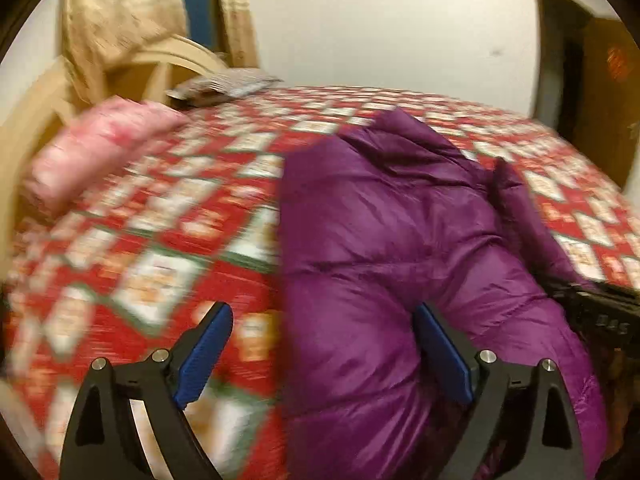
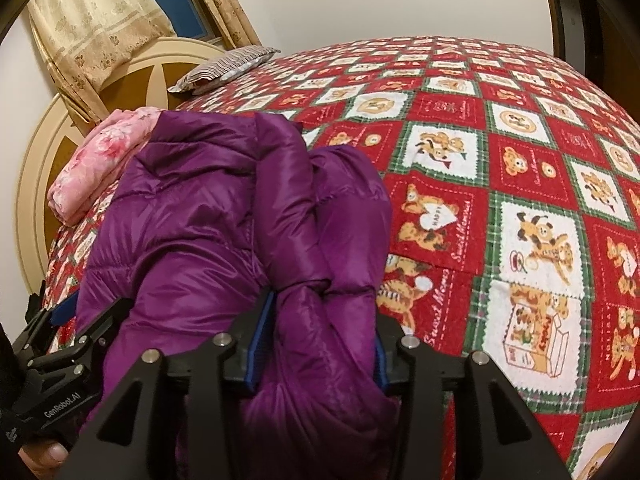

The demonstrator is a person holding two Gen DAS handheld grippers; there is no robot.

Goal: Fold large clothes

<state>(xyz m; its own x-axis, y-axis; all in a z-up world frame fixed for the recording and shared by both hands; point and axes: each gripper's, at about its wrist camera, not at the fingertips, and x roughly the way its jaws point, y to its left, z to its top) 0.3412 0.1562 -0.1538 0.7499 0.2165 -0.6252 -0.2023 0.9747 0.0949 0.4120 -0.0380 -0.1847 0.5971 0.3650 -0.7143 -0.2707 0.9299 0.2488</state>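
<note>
A large purple down jacket lies bunched on the bed's red patterned blanket. In the left wrist view my left gripper is open, its blue pads wide apart, straddling the jacket's left edge just above it; the view is motion-blurred. In the right wrist view the jacket fills the near left, and my right gripper is shut on a thick fold of it, fabric bulging between the blue pads. The left gripper shows at the lower left of the right wrist view, and the right gripper's black body at the right edge of the left wrist view.
A folded pink floral cloth lies near the cream headboard. A striped pillow sits at the bed's far side. Beige curtains hang behind. A dark doorway is at the right. The blanket stretches to the right.
</note>
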